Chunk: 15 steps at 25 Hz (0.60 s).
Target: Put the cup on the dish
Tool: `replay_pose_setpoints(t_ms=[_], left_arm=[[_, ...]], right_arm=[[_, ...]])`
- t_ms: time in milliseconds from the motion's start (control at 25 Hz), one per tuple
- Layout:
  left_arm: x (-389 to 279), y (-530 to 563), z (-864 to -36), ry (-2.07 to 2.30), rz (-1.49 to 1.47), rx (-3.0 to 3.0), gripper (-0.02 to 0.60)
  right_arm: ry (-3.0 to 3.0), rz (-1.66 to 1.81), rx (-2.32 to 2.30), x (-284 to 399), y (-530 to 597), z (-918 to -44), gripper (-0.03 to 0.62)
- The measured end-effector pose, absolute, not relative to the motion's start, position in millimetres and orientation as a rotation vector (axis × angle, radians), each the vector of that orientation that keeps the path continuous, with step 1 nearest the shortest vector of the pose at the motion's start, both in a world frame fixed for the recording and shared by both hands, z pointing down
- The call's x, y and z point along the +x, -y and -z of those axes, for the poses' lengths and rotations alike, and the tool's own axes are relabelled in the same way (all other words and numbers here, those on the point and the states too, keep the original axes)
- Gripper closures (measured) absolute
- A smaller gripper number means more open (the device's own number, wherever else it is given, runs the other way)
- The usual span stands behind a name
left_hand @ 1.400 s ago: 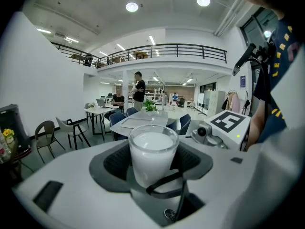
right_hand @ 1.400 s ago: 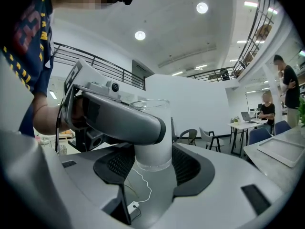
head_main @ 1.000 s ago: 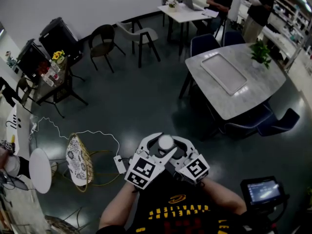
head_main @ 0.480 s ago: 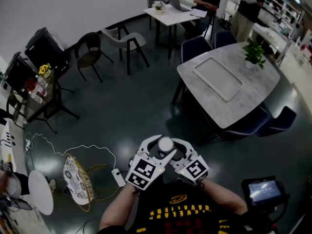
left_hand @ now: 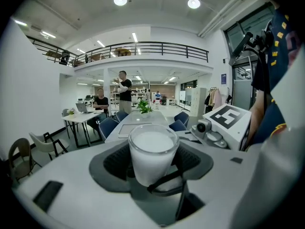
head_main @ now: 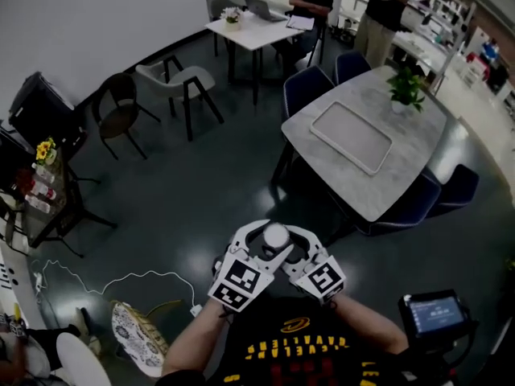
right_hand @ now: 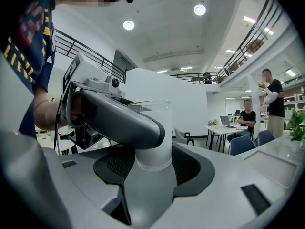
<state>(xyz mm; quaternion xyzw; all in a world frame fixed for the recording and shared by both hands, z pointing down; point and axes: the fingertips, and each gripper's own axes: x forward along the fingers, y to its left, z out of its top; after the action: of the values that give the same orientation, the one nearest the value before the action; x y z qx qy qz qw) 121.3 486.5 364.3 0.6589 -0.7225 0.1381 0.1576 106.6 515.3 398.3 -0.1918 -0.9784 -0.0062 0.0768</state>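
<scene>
A frosted white cup [head_main: 275, 236] is held up close in front of the person's chest, over the dark floor. My left gripper [head_main: 259, 245] and my right gripper [head_main: 291, 246] meet around it from either side, and both look shut on it. In the left gripper view the cup [left_hand: 152, 154] sits upright between the dark pads. In the right gripper view the cup [right_hand: 155, 135] is partly hidden by a left-gripper finger [right_hand: 119, 116]. The dish, a white rectangular tray [head_main: 352, 137], lies on a grey table [head_main: 422, 163] ahead to the right.
A potted plant [head_main: 405, 87] stands on the grey table, with blue chairs [head_main: 306, 87] around it. Two people are at a white table [head_main: 256, 26] beyond. A beige chair [head_main: 181, 79], a black chair [head_main: 117, 111], a floor cable [head_main: 121, 280] and a patterned chair [head_main: 137, 336] lie left.
The view has swung and advanced: the grey table and tray sit nearer the middle, and the patterned chair has slid down-left. Both grippers keep the same hold on the cup.
</scene>
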Motion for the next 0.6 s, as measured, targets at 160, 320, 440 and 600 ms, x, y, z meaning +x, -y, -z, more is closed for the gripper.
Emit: replay_pose_setpoints(t_ms=[160,320,440,600], left_arm=[[99.7,-488.1,-364.5,2.014,-0.379,1.963,0.314],[92.2,-483.5,-366.5,1.956,-0.347,2.026,0.314],[85.5,-473.2,-366.6,1.928,-0.340,2.056,0.314],[71.9,-457.0,-368.8,1.904,-0.362,2.073,0.314]], right_arm=[[2.953,0.023,-0.478,83.5,-515.6,-398.3,0.344],[2.932,0.053,-0.405,75.3,-509.5,-401.8,0.344],[2.926,0.047,-0.358,68.3,-498.4,-402.2,0.344],[2.931,0.031,-0.325,53.9,-482.1,-404.1,0.344]])
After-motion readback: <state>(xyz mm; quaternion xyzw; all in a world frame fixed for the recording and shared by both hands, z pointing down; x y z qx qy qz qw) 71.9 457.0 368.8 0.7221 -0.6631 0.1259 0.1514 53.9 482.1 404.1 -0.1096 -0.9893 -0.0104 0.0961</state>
